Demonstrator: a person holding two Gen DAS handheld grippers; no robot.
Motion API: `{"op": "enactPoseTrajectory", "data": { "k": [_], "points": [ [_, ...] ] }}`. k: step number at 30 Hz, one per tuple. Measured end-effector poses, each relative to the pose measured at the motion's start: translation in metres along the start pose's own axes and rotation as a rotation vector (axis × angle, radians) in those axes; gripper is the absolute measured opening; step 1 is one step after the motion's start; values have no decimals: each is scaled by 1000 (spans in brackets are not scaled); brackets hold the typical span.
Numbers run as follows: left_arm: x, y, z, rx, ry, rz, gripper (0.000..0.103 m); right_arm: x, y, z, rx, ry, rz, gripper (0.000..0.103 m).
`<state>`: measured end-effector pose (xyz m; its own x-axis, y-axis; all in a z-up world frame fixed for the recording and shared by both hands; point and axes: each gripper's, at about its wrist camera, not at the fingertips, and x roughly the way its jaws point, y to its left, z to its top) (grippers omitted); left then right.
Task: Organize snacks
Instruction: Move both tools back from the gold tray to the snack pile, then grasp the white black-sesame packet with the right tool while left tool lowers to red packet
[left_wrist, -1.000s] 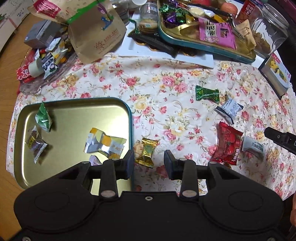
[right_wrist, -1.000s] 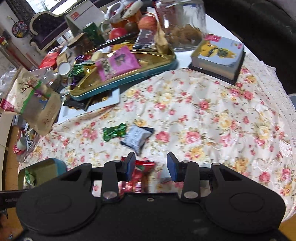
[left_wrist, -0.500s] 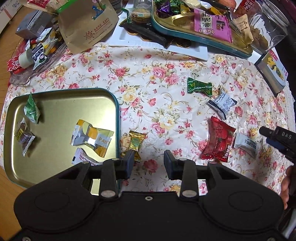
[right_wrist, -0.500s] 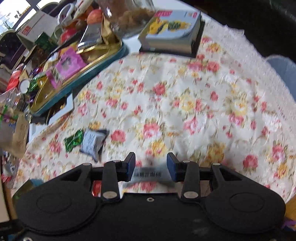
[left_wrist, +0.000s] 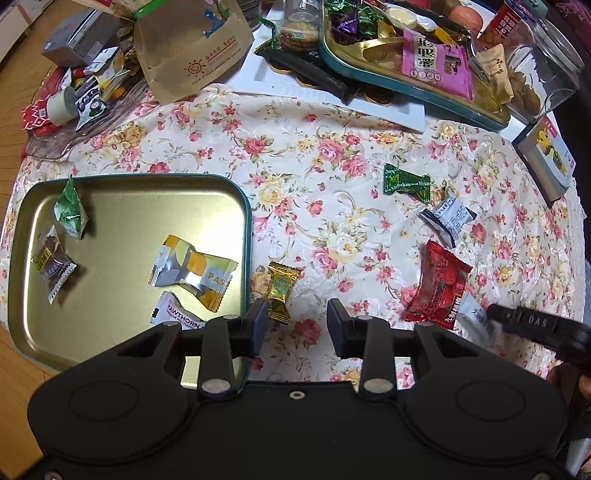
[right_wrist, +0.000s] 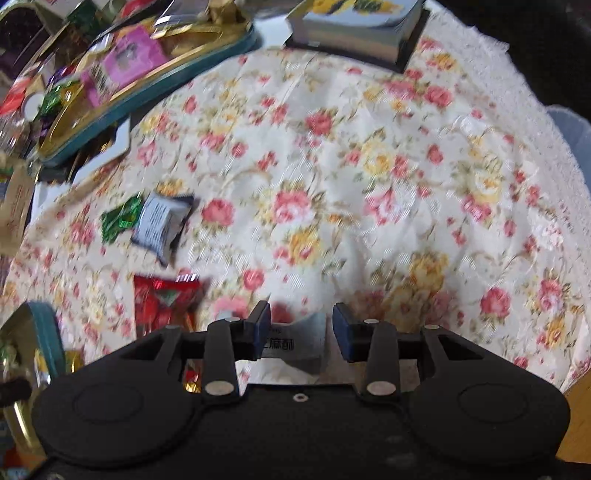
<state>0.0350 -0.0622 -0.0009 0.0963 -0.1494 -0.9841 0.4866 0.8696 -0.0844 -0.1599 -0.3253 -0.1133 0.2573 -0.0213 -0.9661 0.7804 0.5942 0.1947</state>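
A gold tray (left_wrist: 110, 199) with a teal rim lies at the left and holds several wrapped snacks. My left gripper (left_wrist: 295, 328) is open just above the floral cloth, with a gold candy (left_wrist: 280, 290) just ahead of its left finger. A green candy (left_wrist: 406, 182), a grey-white packet (left_wrist: 448, 218) and a red packet (left_wrist: 439, 288) lie loose to the right. My right gripper (right_wrist: 301, 332) is open with a silver-white packet (right_wrist: 295, 345) lying between its fingers. The red packet (right_wrist: 166, 302) is to its left. The right gripper's tip shows in the left wrist view (left_wrist: 532, 321).
A second teal tray (left_wrist: 413, 55) full of snacks, a white board, a brown paper bag (left_wrist: 192, 48), a clear jar (left_wrist: 543, 77) and a book (left_wrist: 546, 158) crowd the far side. The table edge runs along the right.
My left gripper has drawn back and the scene has shifted a little. My right gripper has swung down and right over the silver-white packet, which now lies between its open fingers.
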Motion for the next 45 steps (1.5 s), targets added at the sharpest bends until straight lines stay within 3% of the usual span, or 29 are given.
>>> {"op": "enactPoseTrajectory", "data": {
  "k": [2,8,13,22,35,40,45],
  "points": [
    [0,1,0,-3,0,0,45,1,3,-3,-25,34,15,40],
    [0,-1,0,-1,1,-4,45,-12,3,-2,-30,-28,71,40],
    [2,0,1,-15,14,-14,45,-12,15,-6,-131,3,127,40],
    [5,-5,0,-8,21,-18,45,0,41,-26,-380,-13,50,41],
    [6,4,3,-29,22,-33,45,6,49,-36,-462,-149,52,42],
    [7,3,3,-38,22,-29,45,8,50,-39,-481,-145,56,41],
    [7,-15,1,19,21,-44,45,12,46,-35,-437,-123,73,43]
  ]
}}
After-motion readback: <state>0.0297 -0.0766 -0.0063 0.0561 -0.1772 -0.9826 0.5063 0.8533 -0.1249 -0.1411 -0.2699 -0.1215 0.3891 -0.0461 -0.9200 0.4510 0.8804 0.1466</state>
